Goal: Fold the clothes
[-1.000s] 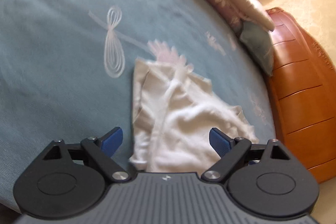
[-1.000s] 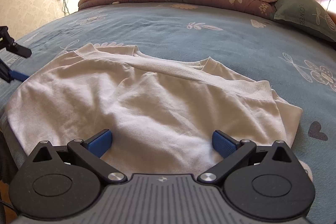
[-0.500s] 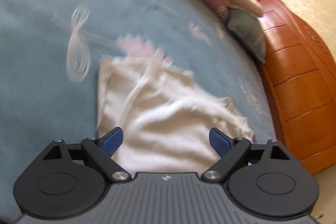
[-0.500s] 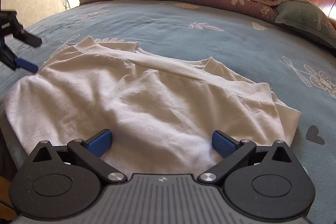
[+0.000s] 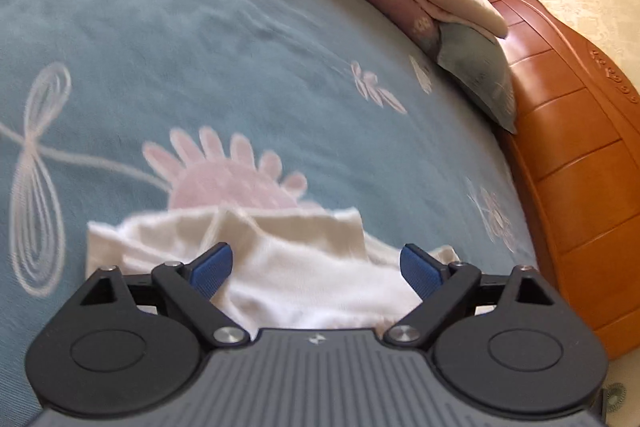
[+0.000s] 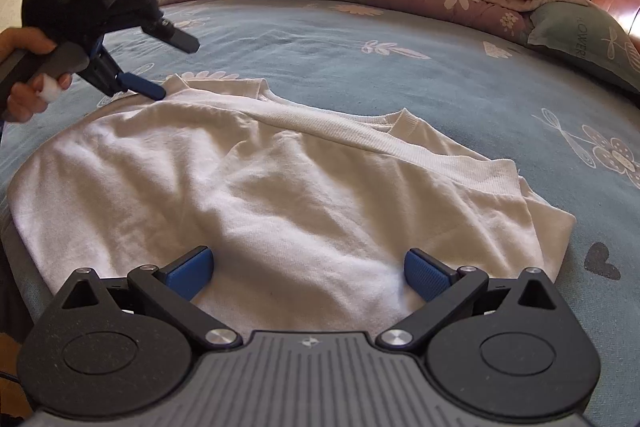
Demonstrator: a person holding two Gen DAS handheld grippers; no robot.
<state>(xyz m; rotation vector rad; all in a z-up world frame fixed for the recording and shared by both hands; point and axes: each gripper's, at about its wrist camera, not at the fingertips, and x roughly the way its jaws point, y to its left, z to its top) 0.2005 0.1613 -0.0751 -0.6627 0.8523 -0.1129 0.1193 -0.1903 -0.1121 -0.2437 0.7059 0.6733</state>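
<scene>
Right wrist view: a white sweatshirt (image 6: 280,195) lies partly folded on the blue bedspread (image 6: 400,67), ribbed hem across the top.
Right gripper (image 6: 308,271): fingers spread wide and released, hovering low over the near edge of the garment, holding nothing.
Left gripper (image 6: 160,67): also spread apart, lower blue finger (image 6: 142,87) just at the far-left corner of the cloth; from its own camera the left gripper (image 5: 316,263) brackets that bunched corner without pinching it.
Risk, single layer: closing here may catch only the top layer, so the fold beneath would slide apart.
Risk, uneven lift: if one side rises first, the cloth would likely skew and wrinkle.
Risk, edge: the near-left part sits close to the bed edge and could slip off.
Writing: the pillow (image 6: 580,43) reads "FLOWER", partly cut off; lettering on the left gripper's body is too blurred to read.
</scene>
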